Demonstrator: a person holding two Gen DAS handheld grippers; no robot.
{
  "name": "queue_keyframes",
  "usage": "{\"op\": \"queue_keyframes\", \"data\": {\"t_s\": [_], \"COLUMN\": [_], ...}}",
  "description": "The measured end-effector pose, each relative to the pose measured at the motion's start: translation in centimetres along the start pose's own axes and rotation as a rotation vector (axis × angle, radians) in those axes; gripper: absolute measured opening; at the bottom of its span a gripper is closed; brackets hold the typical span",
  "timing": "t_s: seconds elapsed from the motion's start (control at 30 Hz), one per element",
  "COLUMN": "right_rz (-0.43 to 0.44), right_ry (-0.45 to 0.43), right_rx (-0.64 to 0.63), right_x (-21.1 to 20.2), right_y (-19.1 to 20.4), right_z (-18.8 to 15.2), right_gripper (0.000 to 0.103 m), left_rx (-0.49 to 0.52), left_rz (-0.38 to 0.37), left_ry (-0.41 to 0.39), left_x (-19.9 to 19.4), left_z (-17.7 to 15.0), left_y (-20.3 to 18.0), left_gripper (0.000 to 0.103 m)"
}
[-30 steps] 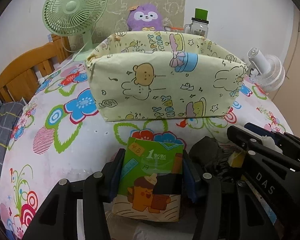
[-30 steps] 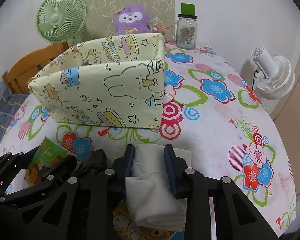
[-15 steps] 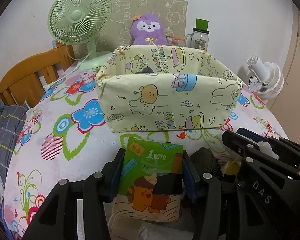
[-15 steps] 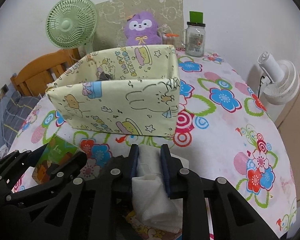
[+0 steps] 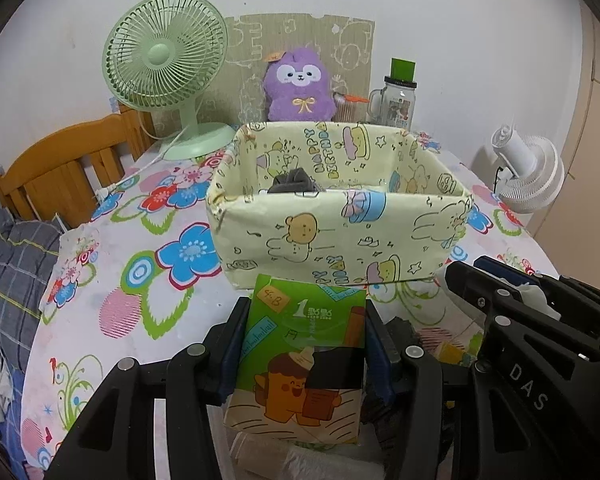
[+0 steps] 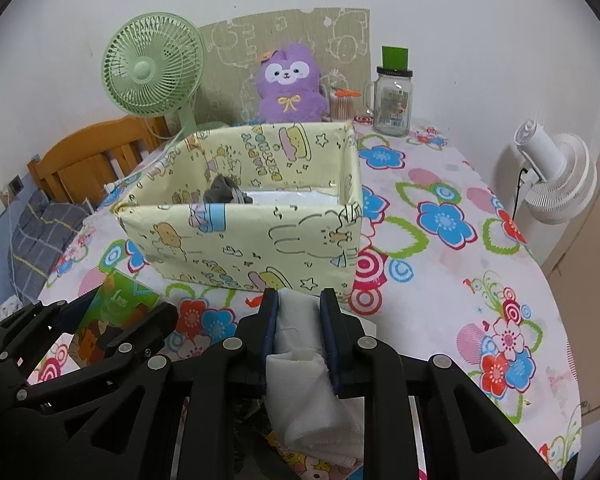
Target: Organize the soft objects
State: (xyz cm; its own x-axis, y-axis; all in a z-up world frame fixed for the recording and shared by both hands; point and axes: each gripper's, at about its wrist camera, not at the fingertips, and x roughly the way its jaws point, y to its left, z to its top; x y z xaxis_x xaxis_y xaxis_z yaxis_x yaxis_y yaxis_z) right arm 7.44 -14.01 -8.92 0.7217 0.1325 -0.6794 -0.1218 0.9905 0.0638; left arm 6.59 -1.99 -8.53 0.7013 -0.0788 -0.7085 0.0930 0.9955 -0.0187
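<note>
Flowered cloth in pink, blue and green is covering the bench (image 6: pixel 440 248), which is standing against a white wall. Toward the far side a pale yellow cartoon-print fabric bin (image 5: pixel 340 240) is sitting open-topped, with a dark grey soft item (image 5: pixel 292 180) lying inside near its left end. Behind the bin a purple plush toy (image 5: pixel 300 88) is leaning against a printed cardboard sheet, a green desk fan (image 5: pixel 164 68) is standing at far left, and a glass jar with a green lid (image 6: pixel 392 100) is standing at far right; a white fan (image 6: pixel 556 176) is sitting off the right edge. At the near edge, the left gripper (image 5: pixel 306 344) is clamping a green tissue pack (image 5: pixel 300 356) between its blue pads, partly open around it. Just to its right, the right gripper (image 6: pixel 298 336) is pinching a folded white cloth (image 6: pixel 304 384), its jaws having just been closing on the fabric and now standing narrow.
</note>
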Motion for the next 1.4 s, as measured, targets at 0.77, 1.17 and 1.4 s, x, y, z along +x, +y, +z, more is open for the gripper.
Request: {"op": "queue_keyframes", "data": {"t_s": [0.77, 1.17, 1.4], "right_rz": [0.003, -0.002, 0.000], "right_ry": [-0.072, -0.116, -0.134], "right_rx": [0.002, -0.002, -0.007], "right_x": [-3.1, -5.1, -5.7], "right_y": [0.2, 0.4, 0.4], "right_z": [3.5, 5.1, 6.2], "right_gripper": [0.024, 0.024, 0.024], "left_rx": [0.009, 0.020, 0.023], "left_rz": [0.010, 0.011, 0.012], "left_ry": [-0.077, -0.133, -0.159], "left_x": [-3.0, -4.9, -5.6], "left_z": [3.2, 5.1, 6.1], "left_y": [-0.2, -0.3, -0.3], "left_gripper": [0.054, 0.054, 0.054]}}
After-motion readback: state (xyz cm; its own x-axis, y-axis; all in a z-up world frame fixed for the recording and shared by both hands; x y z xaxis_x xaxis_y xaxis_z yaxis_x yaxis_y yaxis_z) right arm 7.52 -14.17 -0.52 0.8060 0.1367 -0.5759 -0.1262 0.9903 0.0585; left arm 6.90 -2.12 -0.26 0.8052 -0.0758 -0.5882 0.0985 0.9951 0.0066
